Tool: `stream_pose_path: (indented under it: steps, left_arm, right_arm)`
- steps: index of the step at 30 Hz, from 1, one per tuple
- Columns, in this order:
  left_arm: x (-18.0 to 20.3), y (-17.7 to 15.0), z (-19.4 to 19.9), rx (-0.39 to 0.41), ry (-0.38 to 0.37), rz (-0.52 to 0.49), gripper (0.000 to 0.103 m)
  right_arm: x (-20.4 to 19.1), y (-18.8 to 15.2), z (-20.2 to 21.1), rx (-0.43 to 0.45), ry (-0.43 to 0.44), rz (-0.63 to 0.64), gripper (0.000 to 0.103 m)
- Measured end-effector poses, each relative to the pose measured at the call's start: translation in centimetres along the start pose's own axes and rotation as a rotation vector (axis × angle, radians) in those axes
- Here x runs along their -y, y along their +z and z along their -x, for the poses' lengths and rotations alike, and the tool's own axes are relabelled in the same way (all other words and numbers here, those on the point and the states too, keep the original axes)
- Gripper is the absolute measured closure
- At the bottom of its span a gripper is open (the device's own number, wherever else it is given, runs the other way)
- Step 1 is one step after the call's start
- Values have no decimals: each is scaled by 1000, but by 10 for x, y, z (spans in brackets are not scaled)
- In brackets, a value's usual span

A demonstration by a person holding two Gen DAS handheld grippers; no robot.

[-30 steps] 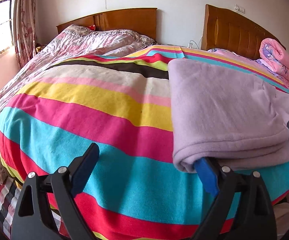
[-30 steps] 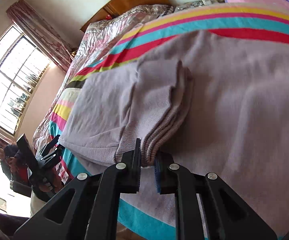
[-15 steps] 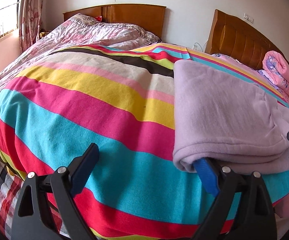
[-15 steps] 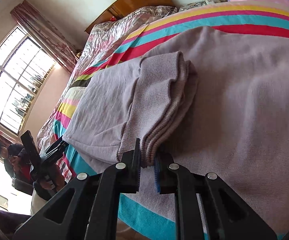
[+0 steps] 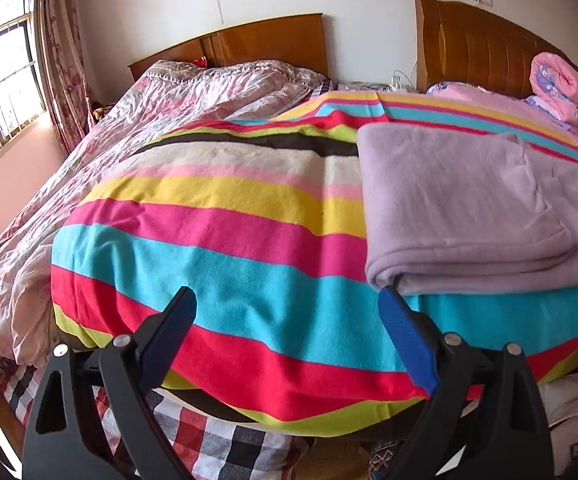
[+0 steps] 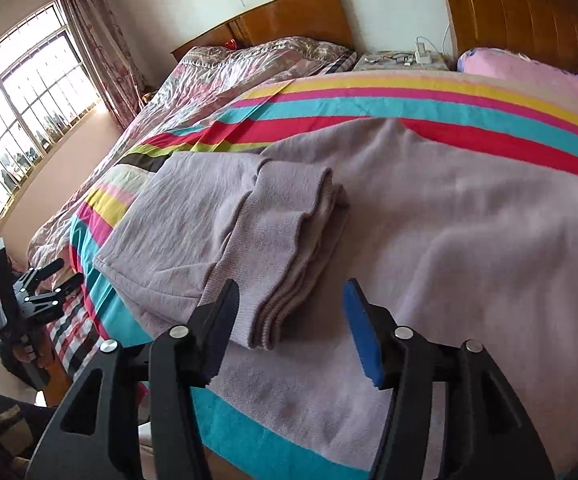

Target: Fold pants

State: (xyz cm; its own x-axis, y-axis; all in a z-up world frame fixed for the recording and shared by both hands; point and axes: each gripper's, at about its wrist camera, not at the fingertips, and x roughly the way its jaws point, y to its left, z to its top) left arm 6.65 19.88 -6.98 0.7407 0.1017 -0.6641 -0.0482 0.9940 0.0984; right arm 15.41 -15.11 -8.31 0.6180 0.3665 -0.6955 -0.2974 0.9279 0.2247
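Lilac knit pants (image 5: pixel 465 204) lie partly folded on the striped blanket (image 5: pixel 225 240) at the bed's near right. In the right wrist view the folded legs with ribbed cuffs (image 6: pixel 285 240) rest on the wider pants body (image 6: pixel 469 248). My left gripper (image 5: pixel 289 312) is open and empty, its right finger just below the fold's near-left corner. My right gripper (image 6: pixel 289 300) is open, its jaws standing either side of the cuff end without gripping it. The left gripper also shows in the right wrist view (image 6: pixel 45 284).
A pink floral quilt (image 5: pixel 137 136) covers the bed's left half. A rolled pink blanket (image 5: pixel 569 92) lies by the wooden headboard (image 5: pixel 481 48). A checked sheet (image 5: pixel 209 436) hangs under the blanket's near edge. A window (image 6: pixel 21 120) is at the left.
My right gripper has opened and let go of the pant cuffs, which now lie on the pants body. My left gripper has drawn back a little from the fold, still open.
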Motion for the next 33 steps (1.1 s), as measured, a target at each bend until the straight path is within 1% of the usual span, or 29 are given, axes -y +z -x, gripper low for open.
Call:
stream_pose_path:
  steps: [2, 4, 5, 7, 8, 9, 11, 12, 13, 14, 15, 16, 17, 18, 21, 23, 24, 25, 26, 27, 30, 31, 32, 33]
  left_arm:
    - [3, 35, 18, 83, -104, 53, 9]
    - [28, 77, 14, 129, -195, 26, 4]
    - [45, 97, 3, 131, -252, 8, 2]
    - [78, 129, -32, 74, -357, 6, 2]
    - [95, 139, -53, 38, -384, -2, 2]
    - [108, 146, -74, -3, -393, -10, 2]
    - [123, 149, -115, -83, -391, -10, 3]
    - [124, 146, -130, -110, -374, -5, 3]
    - [123, 140, -145, -134, -337, -8, 3]
    - [120, 133, -162, -162, -293, -3, 3]
    - [113, 125, -175, -190, -287, 26, 4]
    - [105, 124, -180, -198, -320, 69, 4]
    - [98, 125, -178, -177, -332, 102, 4]
    - [93, 125, -180, -167, -313, 126, 4]
    - [82, 123, -187, -178, -297, 179, 4]
    - [75, 124, -189, -190, -269, 213, 4]
    - [73, 124, -189, -191, -269, 228, 4]
    - [71, 124, -187, -182, -265, 233, 4]
    - [70, 124, -185, -175, -253, 233, 4]
    - [71, 124, -184, -173, -239, 228, 4]
    - [77, 125, -186, -181, -202, 207, 4]
    - [78, 126, -185, -180, -187, 203, 4]
    - [82, 127, -179, -166, -156, 187, 6]
    - [90, 131, -166, -131, -124, 146, 10]
  right_arm:
    - [-7, 13, -4, 19, 2, 77, 43]
    - [-20, 28, -18, 22, -9, 164, 43]
    - [-28, 34, -26, 31, -8, 208, 43]
    - [-41, 45, -42, 25, 19, 270, 43]
    - [-46, 49, -51, 12, 19, 291, 43]
    - [-51, 51, -58, 3, 24, 314, 43]
    - [-52, 51, -73, -22, 24, 334, 43]
    - [-48, 48, -84, -53, -1, 336, 43]
    - [-44, 45, -94, -87, -20, 338, 43]
    - [-38, 41, -99, -96, -5, 327, 42]
    - [-34, 39, -98, -80, 26, 313, 41]
    - [-31, 40, -97, -84, 41, 302, 41]
    - [-31, 40, -98, -85, 44, 298, 41]
    - [-30, 40, -98, -83, 49, 296, 41]
    - [-28, 40, -97, -80, 72, 285, 38]
    - [-26, 44, -83, -67, 79, 259, 39]
    - [-22, 48, -69, -35, 69, 246, 39]
    - [-15, 51, -54, 2, 44, 236, 36]
    - [-5, 52, -42, 25, 5, 223, 28]
    - [8, 52, -34, 23, -47, 206, 25]
    - [51, 35, -29, -72, -247, 156, 24]
    - [62, 25, -23, -82, -275, 145, 24]
    - [71, 16, -12, -76, -284, 129, 24]
    - [80, 6, 3, -58, -291, 103, 24]
